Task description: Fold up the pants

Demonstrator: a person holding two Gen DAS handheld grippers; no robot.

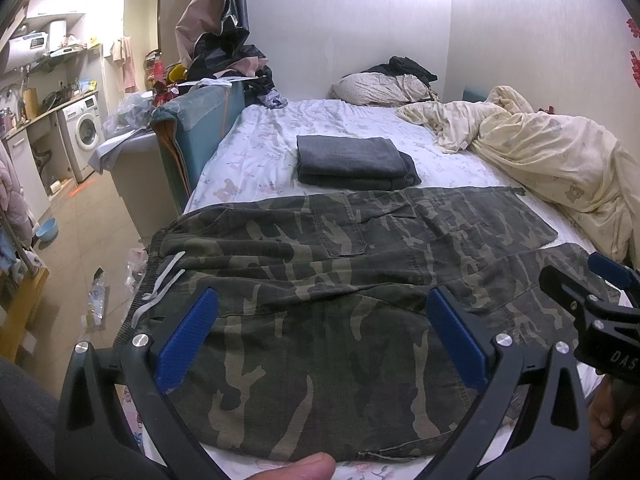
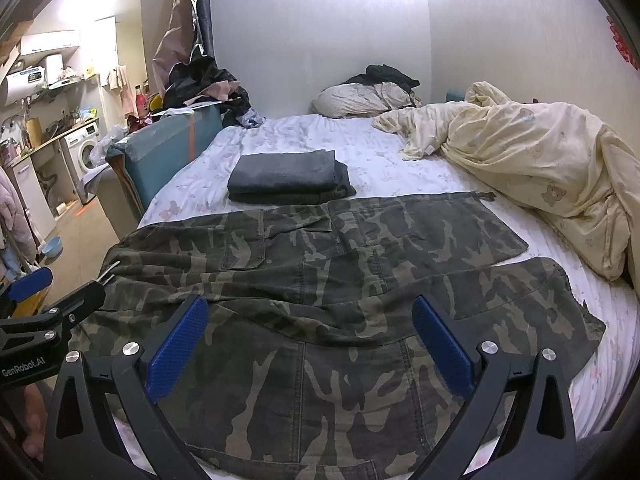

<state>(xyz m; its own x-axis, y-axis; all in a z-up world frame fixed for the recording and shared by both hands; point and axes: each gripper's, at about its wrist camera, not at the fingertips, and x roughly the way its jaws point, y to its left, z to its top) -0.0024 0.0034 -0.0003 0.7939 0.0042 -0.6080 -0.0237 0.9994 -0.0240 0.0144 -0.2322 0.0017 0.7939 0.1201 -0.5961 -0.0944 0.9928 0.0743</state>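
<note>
Camouflage pants (image 1: pixel 340 272) lie spread flat across the near part of the bed, waistband with a white drawstring at the left, two legs running to the right; they also show in the right wrist view (image 2: pixel 320 280). My left gripper (image 1: pixel 320 320) is open and empty, hovering above the near leg close to the waist. My right gripper (image 2: pixel 310 328) is open and empty above the near leg further right. Each gripper shows at the edge of the other's view: the right one (image 1: pixel 592 280), the left one (image 2: pixel 44 300).
A folded dark grey garment (image 1: pixel 352 160) lies on the bed sheet (image 1: pixel 260 140) behind the pants. A crumpled yellow duvet (image 1: pixel 552 156) fills the right side. A pillow (image 1: pixel 376 88) with dark clothes lies at the wall. A teal sofa arm (image 1: pixel 192 136) and floor clutter are left.
</note>
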